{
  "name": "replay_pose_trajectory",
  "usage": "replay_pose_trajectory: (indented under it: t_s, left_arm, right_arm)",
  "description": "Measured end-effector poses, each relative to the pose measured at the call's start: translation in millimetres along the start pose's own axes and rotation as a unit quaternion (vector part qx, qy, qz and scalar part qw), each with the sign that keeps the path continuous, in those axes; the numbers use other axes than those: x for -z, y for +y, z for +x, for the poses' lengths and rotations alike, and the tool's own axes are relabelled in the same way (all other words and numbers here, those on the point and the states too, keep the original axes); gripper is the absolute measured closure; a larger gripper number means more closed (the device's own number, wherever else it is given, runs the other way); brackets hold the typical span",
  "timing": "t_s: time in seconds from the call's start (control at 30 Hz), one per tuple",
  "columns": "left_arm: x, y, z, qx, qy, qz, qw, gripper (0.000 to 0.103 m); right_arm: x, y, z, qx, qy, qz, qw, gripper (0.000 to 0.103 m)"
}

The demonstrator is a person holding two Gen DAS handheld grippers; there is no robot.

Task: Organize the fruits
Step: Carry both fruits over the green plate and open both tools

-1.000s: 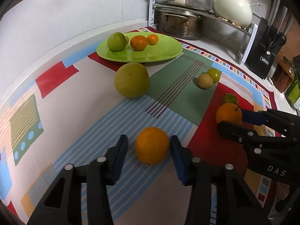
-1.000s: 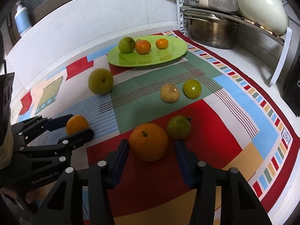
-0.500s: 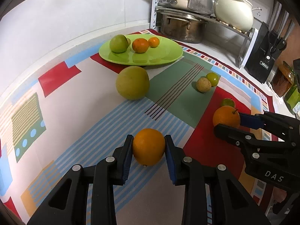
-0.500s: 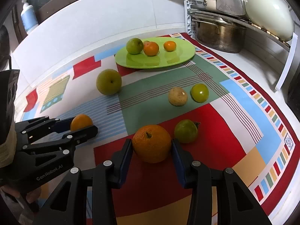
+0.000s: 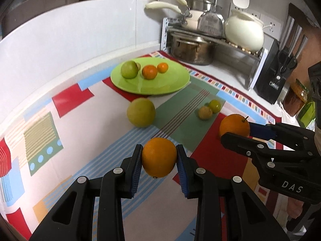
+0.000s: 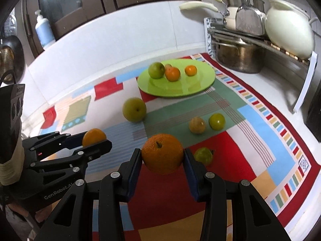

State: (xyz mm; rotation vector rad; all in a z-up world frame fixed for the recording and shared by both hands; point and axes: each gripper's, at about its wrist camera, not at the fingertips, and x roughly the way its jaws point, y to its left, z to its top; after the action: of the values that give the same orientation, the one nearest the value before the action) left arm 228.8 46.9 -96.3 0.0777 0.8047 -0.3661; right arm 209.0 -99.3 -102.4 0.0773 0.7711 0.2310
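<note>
1. Left wrist view: the left gripper [image 5: 159,158] has its jaws closed on a smooth orange [image 5: 159,157], the blue pads pressing both flanks. A second ago the jaws stood wide with the fruit resting on the striped mat [image 5: 66,160] between them; now the fruit appears lifted clear of the cloth.
2. In the right wrist view, the right gripper [image 6: 162,156] likewise has its jaws clamped on a stemmed orange [image 6: 162,153], stalk end up. It too sat loose between open jaws a second ago, and now seems raised off the red patch.
3. Just right of the stemmed orange, a small green fruit [image 6: 203,156] lies on the mat, apart from the jaws.
4. Farther out lie a tan fruit [image 6: 197,125] and a green one [image 6: 217,121] just beside each other, and a large yellow-green apple [image 6: 134,109] near the plate.
5. The green plate [image 6: 200,88] at the far end of the worktop holds a green apple [image 6: 156,70] and two tangerines [image 6: 172,74], with bare room on its near right side.
6. Judgement: both grasps are made, so the carry to the plate looks next; two round fruits set down together could roll or knock the ones already there.
</note>
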Motion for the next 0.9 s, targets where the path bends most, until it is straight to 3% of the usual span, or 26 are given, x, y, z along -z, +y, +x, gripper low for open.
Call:
replay_pose_trajectory:
  t_s: [0.6, 0.9]
  left_arm:
    - [-61.2, -9.0, -30.9, -0.022, -0.077, 0.029, 0.9964, 0.07]
    - [-100.1, -4.0, -18.9, -0.02, -0.09, 0.029, 0.9953, 0.07]
  right_arm:
    - [-54.8, -6.9, -34.9, -0.007, -0.072, -0.018, 0.997, 0.06]
    - [-96.4, -13.4, -33.3, -0.003, -0.099, -0.033, 0.995, 0.06]
